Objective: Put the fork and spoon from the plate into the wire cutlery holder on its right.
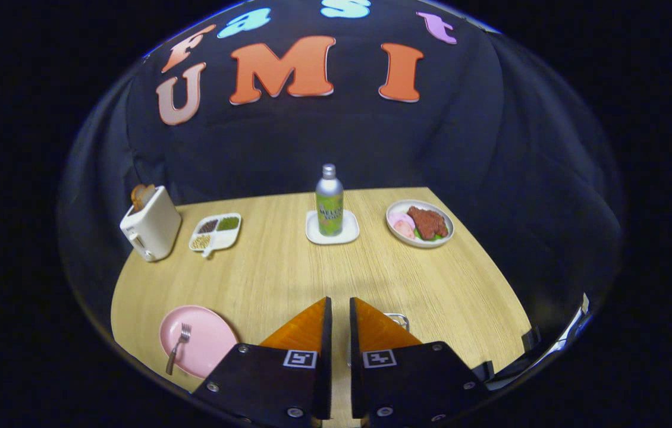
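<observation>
A pink plate (205,339) lies on the wooden table, left of my fingers, with a metal fork (178,349) resting on it, tines pointing away. The wire cutlery holder (398,321) sits just behind my right finger, and only a bit of its rim shows. My gripper (340,303) hovers over the table between plate and holder. Its orange fingers stand almost together with a thin slit between them, and I see nothing in that slit.
Along the far side stand a white toaster (150,230) with bread, a divided dish (216,233) of beans, a metal bottle (329,202) on a small white tray, and a plate of food (420,223). The table's right edge runs close beyond the holder.
</observation>
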A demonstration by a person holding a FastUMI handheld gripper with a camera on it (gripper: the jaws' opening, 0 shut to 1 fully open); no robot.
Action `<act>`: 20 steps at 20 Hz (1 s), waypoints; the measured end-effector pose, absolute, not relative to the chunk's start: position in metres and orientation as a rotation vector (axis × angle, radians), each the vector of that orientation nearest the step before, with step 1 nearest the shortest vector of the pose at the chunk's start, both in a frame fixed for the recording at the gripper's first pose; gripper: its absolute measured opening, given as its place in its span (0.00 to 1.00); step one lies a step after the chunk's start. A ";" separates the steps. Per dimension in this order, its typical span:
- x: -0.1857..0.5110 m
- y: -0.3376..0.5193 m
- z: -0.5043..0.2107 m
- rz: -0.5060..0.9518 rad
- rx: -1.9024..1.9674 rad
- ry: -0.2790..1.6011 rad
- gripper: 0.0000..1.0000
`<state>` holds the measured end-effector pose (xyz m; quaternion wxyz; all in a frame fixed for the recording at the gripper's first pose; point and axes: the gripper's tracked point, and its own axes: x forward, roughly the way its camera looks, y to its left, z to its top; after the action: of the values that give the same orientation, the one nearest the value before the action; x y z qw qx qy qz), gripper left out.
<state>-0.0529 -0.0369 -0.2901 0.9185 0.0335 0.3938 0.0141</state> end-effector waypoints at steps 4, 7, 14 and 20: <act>-0.041 0.000 -0.258 0.040 0.104 0.689 0.38; -0.031 0.029 -0.234 0.056 0.082 0.565 0.65; -0.039 0.100 -0.214 0.079 0.089 0.436 0.87; -0.078 0.168 -0.266 0.170 0.094 0.594 0.89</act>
<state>-0.0781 0.1676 -0.2658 0.9516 0.0460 0.2922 0.0835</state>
